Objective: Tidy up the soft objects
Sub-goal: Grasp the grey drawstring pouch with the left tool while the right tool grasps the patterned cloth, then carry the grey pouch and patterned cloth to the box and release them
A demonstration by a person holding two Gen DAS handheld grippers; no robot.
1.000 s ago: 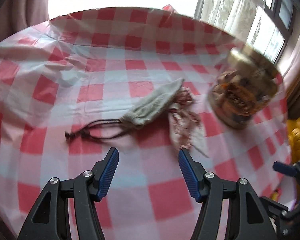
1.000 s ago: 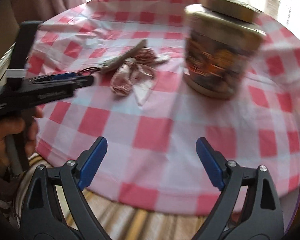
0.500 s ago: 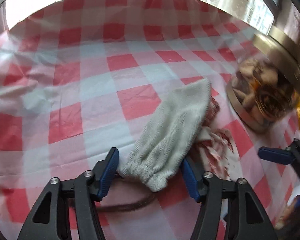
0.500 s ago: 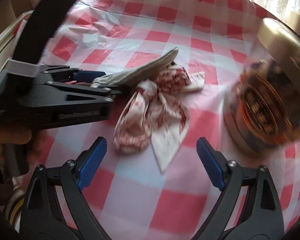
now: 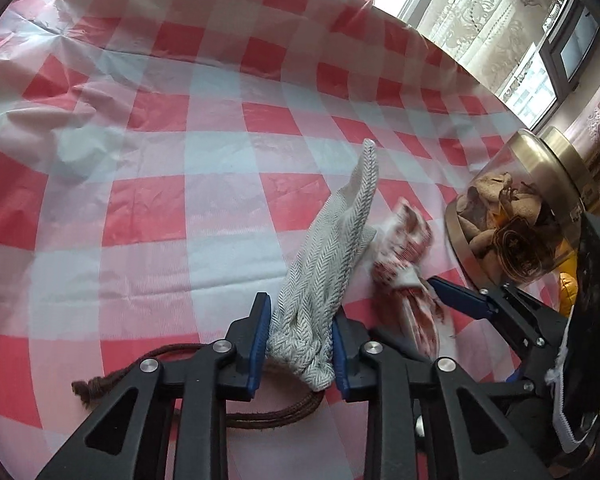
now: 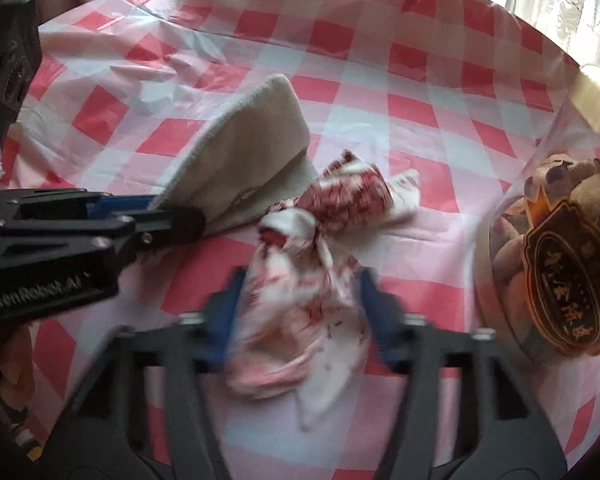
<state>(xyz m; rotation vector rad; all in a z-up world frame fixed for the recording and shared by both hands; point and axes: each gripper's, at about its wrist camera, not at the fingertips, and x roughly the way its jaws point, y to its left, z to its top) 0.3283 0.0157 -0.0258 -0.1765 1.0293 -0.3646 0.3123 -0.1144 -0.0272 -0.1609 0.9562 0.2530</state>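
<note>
A grey herringbone drawstring pouch (image 5: 324,248) lies on the red-and-white checked tablecloth (image 5: 180,200). My left gripper (image 5: 300,332) is closing, its blue pads squeezing the pouch's gathered mouth. The brown cord (image 5: 260,420) trails under the gripper. Beside the pouch sits a crumpled red-and-white cloth (image 6: 340,200). My right gripper (image 6: 300,312), blurred, is closing with its pads against that cloth's near end. In the right wrist view the pouch (image 6: 240,160) stands tilted up from the left gripper (image 6: 168,210). One right finger (image 5: 456,296) shows next to the cloth (image 5: 404,240).
A glass jar (image 6: 556,272) with a gold lid and soft brown items inside stands right of the cloth, also in the left wrist view as the jar (image 5: 516,232). A person's hand (image 6: 16,364) holds the left gripper. Curtains and a window lie beyond the table's far edge.
Both grippers came forward and down onto the fabrics. The left jaws narrowed onto the pouch mouth, whose far end rose. The right jaws went from wide open to pressing the red-and-white cloth.
</note>
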